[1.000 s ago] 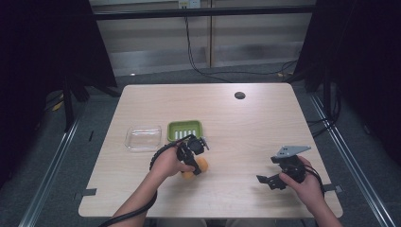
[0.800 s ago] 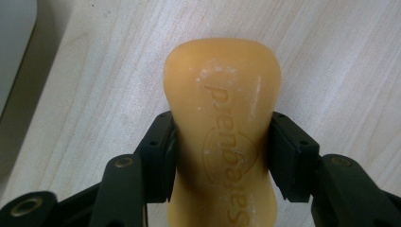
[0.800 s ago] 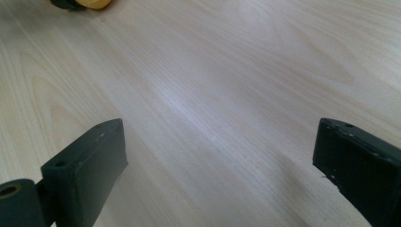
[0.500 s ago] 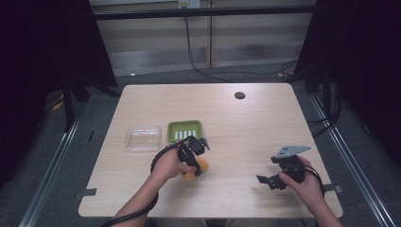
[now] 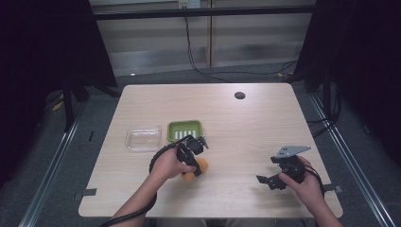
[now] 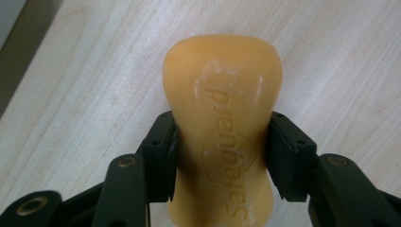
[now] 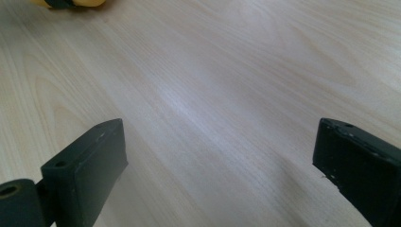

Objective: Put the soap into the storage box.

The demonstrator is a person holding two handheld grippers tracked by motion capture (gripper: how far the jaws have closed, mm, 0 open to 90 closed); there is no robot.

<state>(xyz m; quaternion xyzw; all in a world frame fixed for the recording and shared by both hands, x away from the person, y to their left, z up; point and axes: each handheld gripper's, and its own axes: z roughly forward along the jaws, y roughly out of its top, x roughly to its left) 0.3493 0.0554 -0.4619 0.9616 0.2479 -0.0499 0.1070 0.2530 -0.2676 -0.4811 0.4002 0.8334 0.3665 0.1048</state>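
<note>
An orange bar of soap (image 6: 222, 127) with an embossed logo lies between the two black jaws of my left gripper (image 6: 221, 151), which press on its narrow waist. From above, the soap (image 5: 195, 171) rests at the table's front middle under my left gripper (image 5: 193, 163). A green ribbed soap dish (image 5: 185, 131) stands just behind it. My right gripper (image 5: 272, 182) hovers open near the front right of the table, its jaws wide apart over bare wood (image 7: 213, 109).
A clear shallow container (image 5: 143, 137) sits left of the green dish. A dark round hole (image 5: 239, 95) marks the tabletop at the back right. Cables run behind the table, and the table's front edge lies close to both hands.
</note>
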